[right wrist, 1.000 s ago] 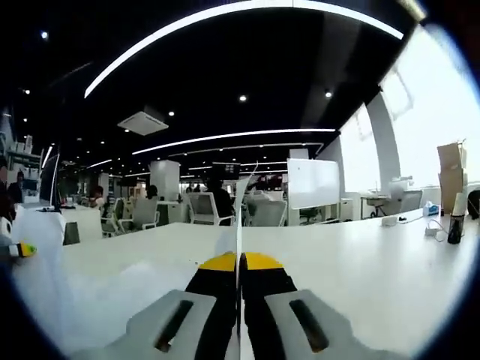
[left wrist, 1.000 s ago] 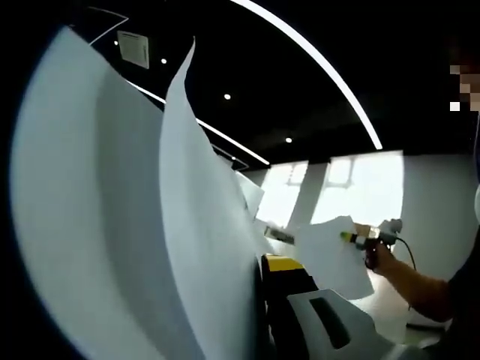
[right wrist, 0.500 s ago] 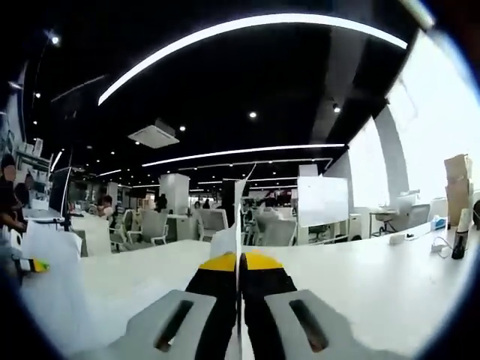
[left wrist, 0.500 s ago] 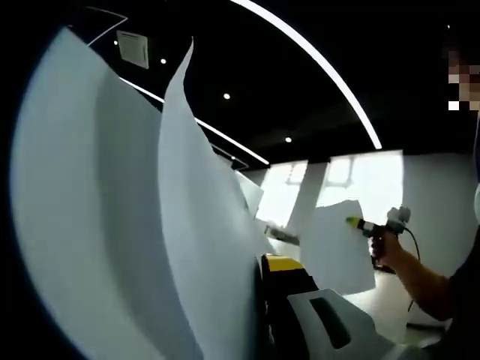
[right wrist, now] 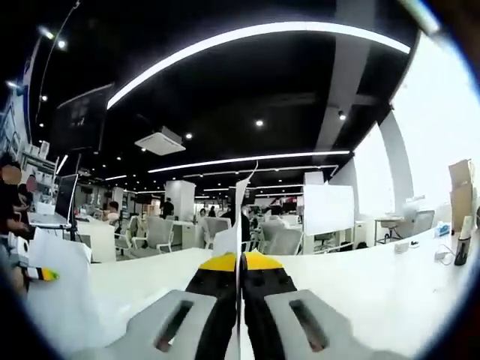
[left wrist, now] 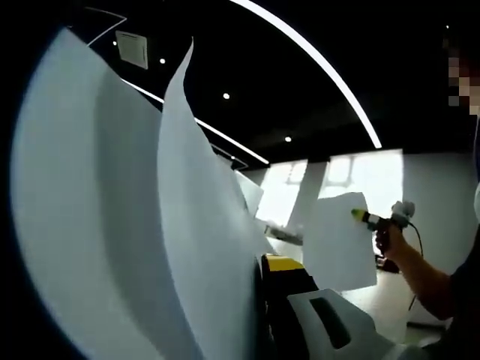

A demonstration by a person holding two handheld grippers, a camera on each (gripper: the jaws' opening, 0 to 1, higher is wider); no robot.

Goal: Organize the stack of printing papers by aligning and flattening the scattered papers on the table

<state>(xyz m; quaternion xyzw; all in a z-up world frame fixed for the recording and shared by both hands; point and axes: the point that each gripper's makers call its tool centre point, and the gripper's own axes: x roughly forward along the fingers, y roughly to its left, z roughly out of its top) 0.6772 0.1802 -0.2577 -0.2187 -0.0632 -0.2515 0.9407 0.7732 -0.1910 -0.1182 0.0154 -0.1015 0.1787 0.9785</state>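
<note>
We see both grippers' fingers clamped on upright paper sheets [left wrist: 187,247] held edge-on, long axes vertical, above the bare white desk [right wrist: 360,277].

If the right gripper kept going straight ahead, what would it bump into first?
Probably nothing soon. The right gripper is shut on a sheet of paper and points along the bare white table. The office chairs lie beyond it, though depth is hard to judge.

My left gripper view tilts up toward the dark ceiling, pressed close behind curved white paper sheets [left wrist: 112,225]. My right gripper view looks level across the long white worktop [right wrist: 360,277], sharing those sheets.
</note>
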